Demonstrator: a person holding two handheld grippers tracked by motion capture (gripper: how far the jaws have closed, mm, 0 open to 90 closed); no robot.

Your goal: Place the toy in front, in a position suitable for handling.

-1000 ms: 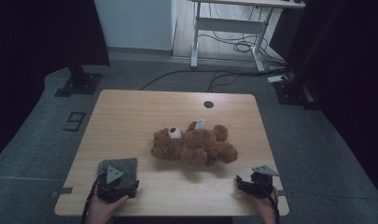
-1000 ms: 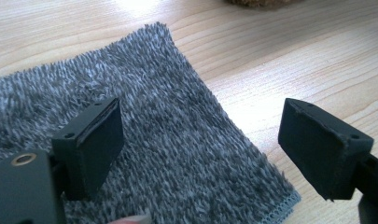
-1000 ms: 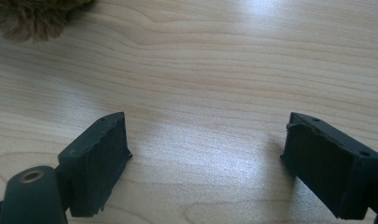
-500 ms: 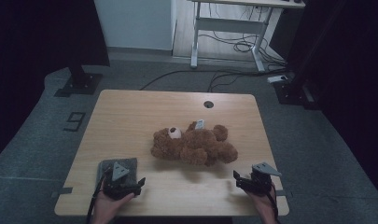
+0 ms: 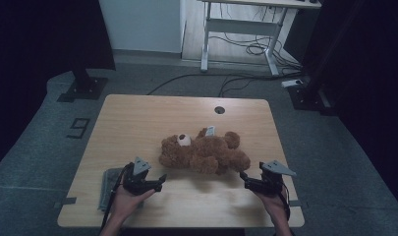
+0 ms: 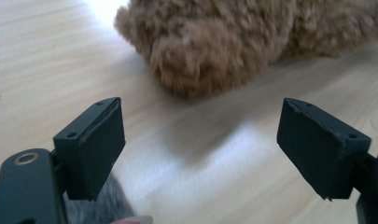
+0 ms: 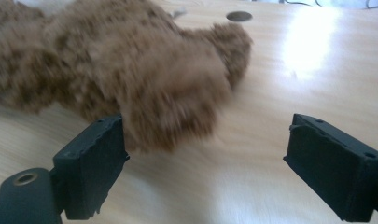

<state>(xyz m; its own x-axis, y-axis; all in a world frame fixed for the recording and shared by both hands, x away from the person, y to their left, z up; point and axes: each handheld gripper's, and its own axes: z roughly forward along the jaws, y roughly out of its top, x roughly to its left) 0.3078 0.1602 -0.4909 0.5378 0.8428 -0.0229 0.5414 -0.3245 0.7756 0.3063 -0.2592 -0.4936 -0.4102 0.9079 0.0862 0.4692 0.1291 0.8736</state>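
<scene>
Closing in on a teddy bear from both sides, both grippers spread wide and empty.

Low in the high view, the left gripper point(image 5: 159, 180) sits left of centre and the right gripper point(image 5: 244, 177) right of centre, each with its jaws wide apart and gripping nothing. Between and just above them, at the frame's middle, the brown teddy bear point(image 5: 205, 153) lies on its side on the wooden counter point(image 5: 137, 118), a white tag at its upper edge. A grey cloth point(image 5: 108, 183) lies under the left hand at lower left. This looks like the approach step: neither gripper touches the bear yet. The next move calls for pushing each gripper forward until fur sits between the jaws, then closing; the plush will compress, so a deep bite seems wise.
</scene>
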